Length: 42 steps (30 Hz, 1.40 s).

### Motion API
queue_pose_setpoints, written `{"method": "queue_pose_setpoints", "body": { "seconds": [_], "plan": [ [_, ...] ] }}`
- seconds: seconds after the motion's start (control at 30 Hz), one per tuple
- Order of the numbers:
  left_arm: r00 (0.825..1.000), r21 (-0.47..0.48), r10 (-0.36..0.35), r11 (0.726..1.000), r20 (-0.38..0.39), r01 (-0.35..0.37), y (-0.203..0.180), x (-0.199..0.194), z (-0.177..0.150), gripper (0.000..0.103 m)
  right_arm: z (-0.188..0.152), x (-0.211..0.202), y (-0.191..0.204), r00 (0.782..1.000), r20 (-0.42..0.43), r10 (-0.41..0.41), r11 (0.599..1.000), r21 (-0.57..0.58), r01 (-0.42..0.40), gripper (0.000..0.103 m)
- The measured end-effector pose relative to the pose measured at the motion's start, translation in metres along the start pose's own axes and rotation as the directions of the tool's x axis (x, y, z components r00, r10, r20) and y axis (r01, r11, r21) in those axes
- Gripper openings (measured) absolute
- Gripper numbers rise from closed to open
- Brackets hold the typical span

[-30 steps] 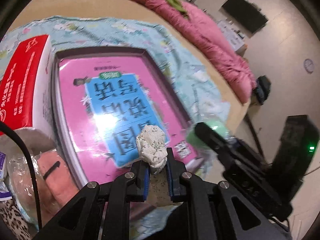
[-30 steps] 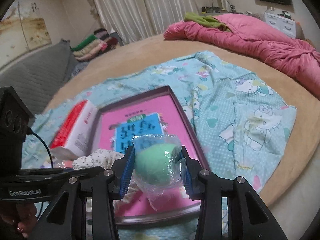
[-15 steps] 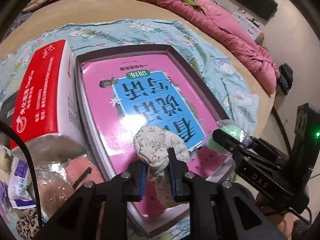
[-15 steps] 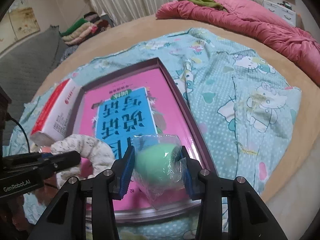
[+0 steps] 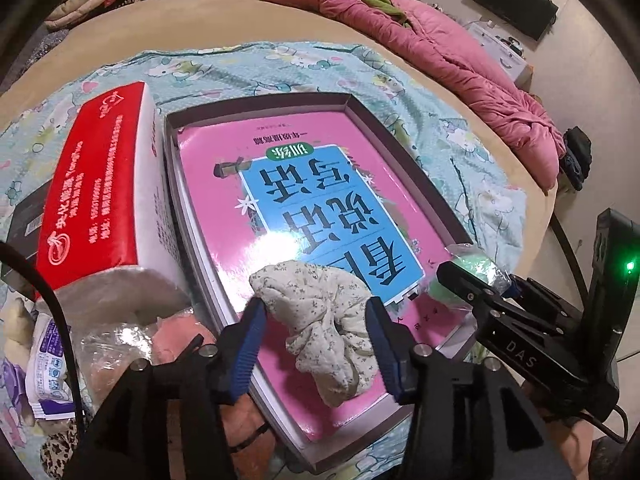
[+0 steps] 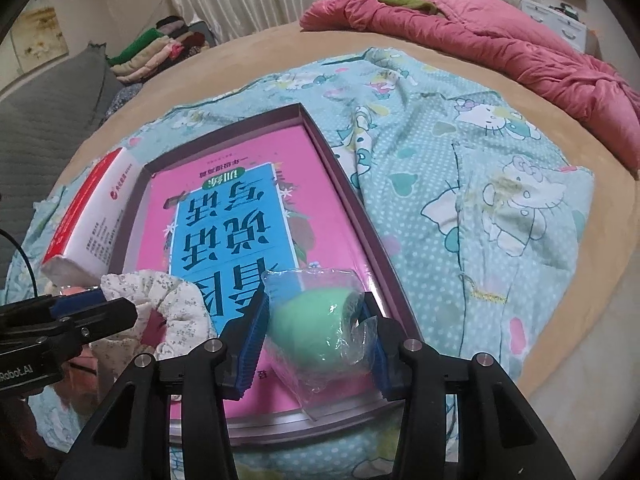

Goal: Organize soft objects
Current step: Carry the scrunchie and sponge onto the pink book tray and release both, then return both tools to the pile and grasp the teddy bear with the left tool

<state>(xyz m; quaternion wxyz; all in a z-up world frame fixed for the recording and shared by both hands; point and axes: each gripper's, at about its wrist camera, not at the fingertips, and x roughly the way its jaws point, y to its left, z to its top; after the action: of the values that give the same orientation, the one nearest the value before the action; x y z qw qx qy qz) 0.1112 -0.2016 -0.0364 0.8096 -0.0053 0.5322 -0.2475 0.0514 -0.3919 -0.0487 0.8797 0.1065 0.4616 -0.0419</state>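
Note:
A floral white scrunchie (image 5: 320,320) lies on the pink book (image 5: 320,184) inside the purple-rimmed box (image 5: 400,152). My left gripper (image 5: 316,344) straddles it. Its jaws are opening, and the blue pads stand at the cloth's sides without squeezing it. My right gripper (image 6: 316,344) is shut on a green sponge ball in a clear wrapper (image 6: 316,320), low over the box's near right corner (image 6: 400,320). In the right wrist view the scrunchie (image 6: 176,304) shows to the left of the ball. The left wrist view shows the green ball (image 5: 476,264) at the right.
A red and white tissue pack (image 5: 100,184) lies against the box's left side. Wrapped soft items (image 5: 120,352) are heaped at the near left. A teal cartoon sheet (image 6: 480,160) covers the round bed. A pink quilt (image 6: 480,28) lies at the far edge and folded clothes (image 6: 152,52) lie behind.
The left jaws, shut on the scrunchie a second ago, have spread; the scrunchie has unfolded onto the book. The right gripper has come down slightly with the green ball.

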Motion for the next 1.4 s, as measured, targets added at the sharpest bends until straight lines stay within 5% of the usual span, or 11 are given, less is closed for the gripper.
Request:
{"method": "queue_pose_setpoints", "body": {
  "seconds": [0.33,0.6,0.93,1.4],
  "plan": [
    [0.997,-0.005,-0.005,1.000,0.071,0.006,0.003,-0.026,0.003,0.067,0.002,-0.013,0.005,0.998,0.058,0.006,1.000,-0.012,-0.005,0.055],
    [0.993,0.010,0.050,0.999,0.106,-0.051,0.001,-0.045,-0.004,0.070,0.006,-0.032,0.016,0.992,0.126,-0.024,0.999,-0.045,0.030,0.059],
    [0.988,-0.007,0.040,0.999,0.151,-0.040,0.007,-0.075,-0.012,0.071,0.009,-0.052,0.025,0.980,0.196,-0.034,0.997,-0.058,0.047,0.069],
    [0.941,-0.187,0.135,0.979,0.310,-0.078,0.085,-0.176,-0.017,0.072,0.013,-0.104,0.071,0.937,0.341,0.072,0.990,-0.135,-0.026,0.074]
  ]
}}
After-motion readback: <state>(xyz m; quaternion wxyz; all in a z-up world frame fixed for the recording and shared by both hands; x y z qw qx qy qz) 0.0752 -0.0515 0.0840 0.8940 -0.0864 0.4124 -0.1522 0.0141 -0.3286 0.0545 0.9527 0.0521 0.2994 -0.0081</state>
